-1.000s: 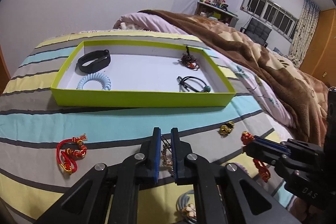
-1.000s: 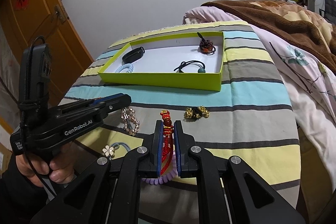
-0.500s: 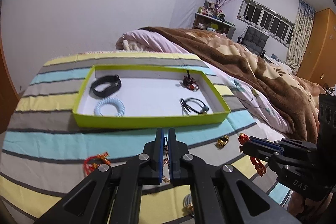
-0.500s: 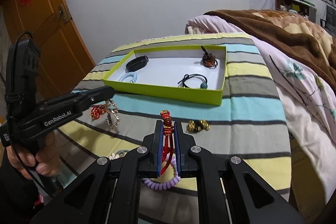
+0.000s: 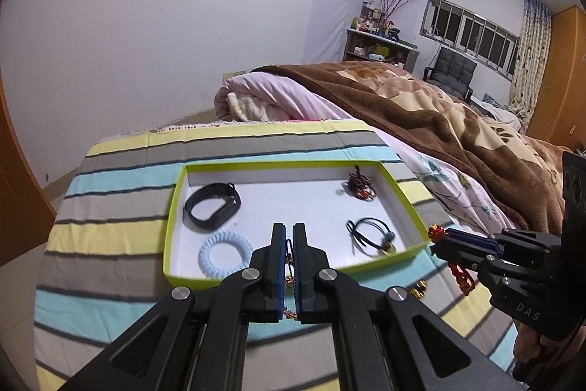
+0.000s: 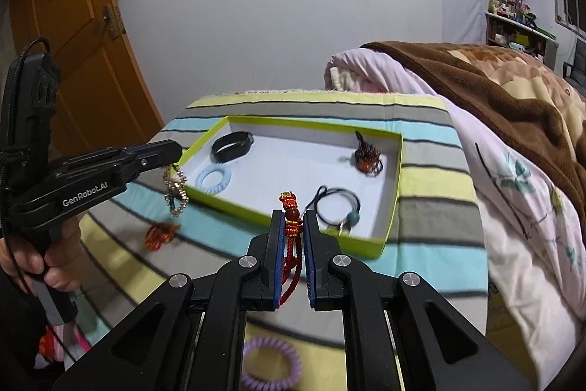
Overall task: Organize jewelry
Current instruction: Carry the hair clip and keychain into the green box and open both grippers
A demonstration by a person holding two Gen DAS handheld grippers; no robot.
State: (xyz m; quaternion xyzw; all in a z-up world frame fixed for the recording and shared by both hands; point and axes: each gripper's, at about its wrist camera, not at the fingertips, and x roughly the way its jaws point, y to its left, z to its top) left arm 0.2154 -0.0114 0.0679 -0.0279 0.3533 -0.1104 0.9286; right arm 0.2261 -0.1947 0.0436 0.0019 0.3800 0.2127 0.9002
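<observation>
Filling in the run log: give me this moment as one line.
left hand-held gripper: shut on rhinestone bracelet | right hand-held gripper: shut on red cord bracelet | both lifted | green tray: four pieces inside

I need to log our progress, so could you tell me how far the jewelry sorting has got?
Four pieces already lie in the green tray: black band, blue coil, beaded piece, black cord. The left tongs hold a rhinestone bracelet, the right tongs a red tassel charm. A red knot and purple coil still lie on the blanket.
</observation>
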